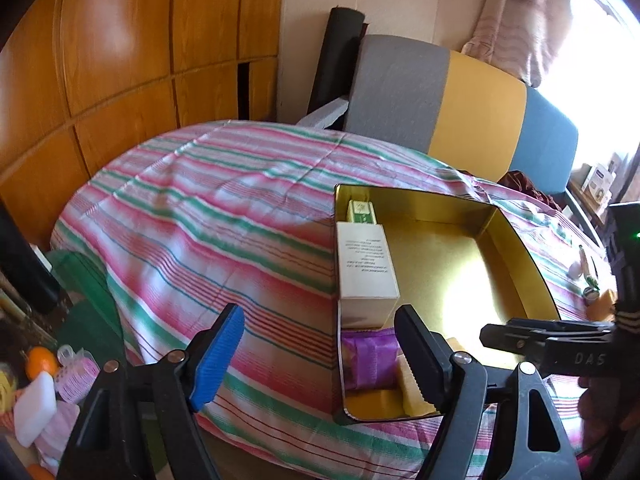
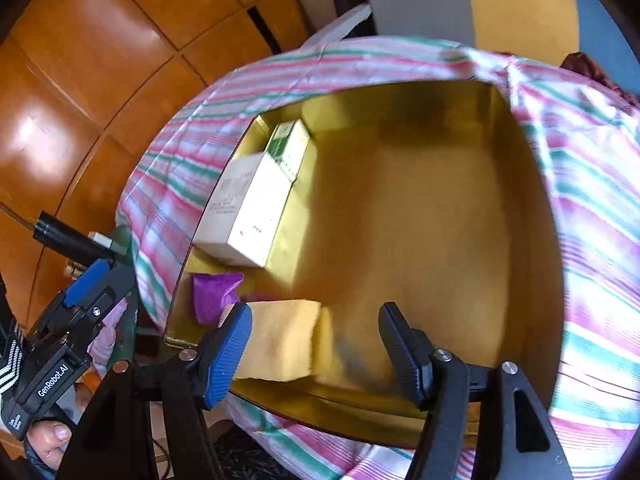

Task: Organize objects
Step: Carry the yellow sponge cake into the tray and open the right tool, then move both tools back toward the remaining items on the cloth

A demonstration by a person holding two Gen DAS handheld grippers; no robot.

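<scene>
An open gold box (image 1: pixel 520 256) (image 2: pixel 532 208) rests on a pink, green and white striped cloth (image 1: pixel 208 208). Along its left wall lie a small green-and-white carton (image 1: pixel 362 212) (image 2: pixel 290 146), a white carton (image 1: pixel 366 272) (image 2: pixel 250 208), a purple pouch (image 1: pixel 370 360) (image 2: pixel 214 294) and a yellow sponge (image 1: pixel 412 388) (image 2: pixel 282 340). My left gripper (image 1: pixel 316 360) is open over the box's near left wall, holding nothing. My right gripper (image 2: pixel 316 356) is open inside the box; the sponge lies by its blue pad, well apart from the black one. A finger (image 1: pixel 520 338) of the right gripper shows in the left wrist view.
A grey, yellow and blue backrest (image 1: pixel 460 96) stands behind the cloth, with wooden panels (image 1: pixel 120 60) to the left. An orange (image 1: pixel 40 362), a white block (image 1: pixel 34 408) and pink items sit low at the left. Small items (image 1: pixel 588 276) lie on the cloth right of the box.
</scene>
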